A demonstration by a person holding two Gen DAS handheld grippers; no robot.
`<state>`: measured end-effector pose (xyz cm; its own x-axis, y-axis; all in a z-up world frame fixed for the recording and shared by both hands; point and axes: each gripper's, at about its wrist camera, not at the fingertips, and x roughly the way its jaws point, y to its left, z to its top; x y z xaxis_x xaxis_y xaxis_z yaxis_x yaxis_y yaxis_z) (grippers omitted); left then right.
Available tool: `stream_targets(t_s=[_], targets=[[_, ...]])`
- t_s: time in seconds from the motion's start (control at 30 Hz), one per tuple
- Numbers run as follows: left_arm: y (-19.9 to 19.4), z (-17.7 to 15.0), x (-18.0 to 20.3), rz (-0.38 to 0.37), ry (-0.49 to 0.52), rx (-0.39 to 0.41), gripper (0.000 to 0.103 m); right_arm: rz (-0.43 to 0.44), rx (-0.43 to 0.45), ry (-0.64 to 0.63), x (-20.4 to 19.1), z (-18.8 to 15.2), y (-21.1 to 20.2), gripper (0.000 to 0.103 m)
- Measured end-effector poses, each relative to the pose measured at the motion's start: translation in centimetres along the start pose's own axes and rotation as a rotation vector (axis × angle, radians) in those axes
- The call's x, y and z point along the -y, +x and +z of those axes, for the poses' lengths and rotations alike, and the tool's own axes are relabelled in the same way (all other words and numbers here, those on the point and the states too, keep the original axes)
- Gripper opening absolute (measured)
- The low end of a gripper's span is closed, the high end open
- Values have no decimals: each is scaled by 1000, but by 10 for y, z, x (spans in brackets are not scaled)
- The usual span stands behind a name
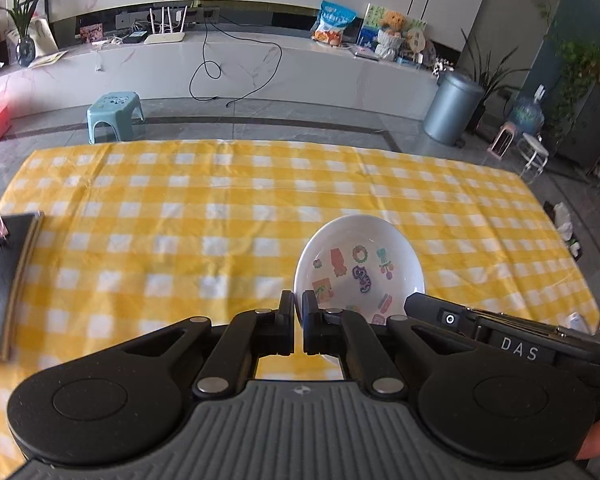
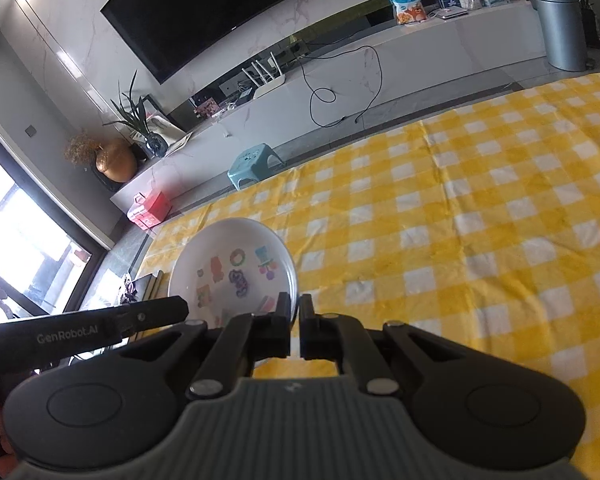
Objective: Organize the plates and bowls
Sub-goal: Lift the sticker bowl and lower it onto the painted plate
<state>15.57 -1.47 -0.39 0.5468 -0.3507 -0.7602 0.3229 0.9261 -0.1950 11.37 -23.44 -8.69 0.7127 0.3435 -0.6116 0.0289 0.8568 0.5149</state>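
Observation:
A white bowl [image 1: 360,264] with colourful cartoon stickers inside is held above the yellow checked tablecloth [image 1: 220,216]. My left gripper [image 1: 299,304] is shut on its left rim. The same bowl [image 2: 236,268] shows in the right wrist view, where my right gripper [image 2: 295,306] is shut on its right rim. The right gripper's body [image 1: 500,340] shows at the bowl's right in the left wrist view. The left gripper's body [image 2: 100,328] shows at the bowl's left in the right wrist view. The bowl's near edge is hidden behind the fingers.
A dark flat book-like object [image 1: 8,280] lies at the table's left edge, also partly seen in the right wrist view [image 2: 148,284]. Beyond the far edge stand a teal stool [image 1: 114,114] and a grey bin [image 1: 452,108] on the floor.

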Motion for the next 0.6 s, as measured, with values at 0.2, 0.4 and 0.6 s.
stream_targets(t_s=[0.2, 0.4, 0.6], targets=[[-5, -39, 29, -76, -88, 15, 3, -55, 34, 12, 29, -25, -52, 0], [4, -74, 47, -132, -166, -6, 3, -106, 24, 61, 61, -50, -78, 0], [24, -98, 57, -136, -222, -32, 3, -155, 12, 81, 81, -71, -85, 0]])
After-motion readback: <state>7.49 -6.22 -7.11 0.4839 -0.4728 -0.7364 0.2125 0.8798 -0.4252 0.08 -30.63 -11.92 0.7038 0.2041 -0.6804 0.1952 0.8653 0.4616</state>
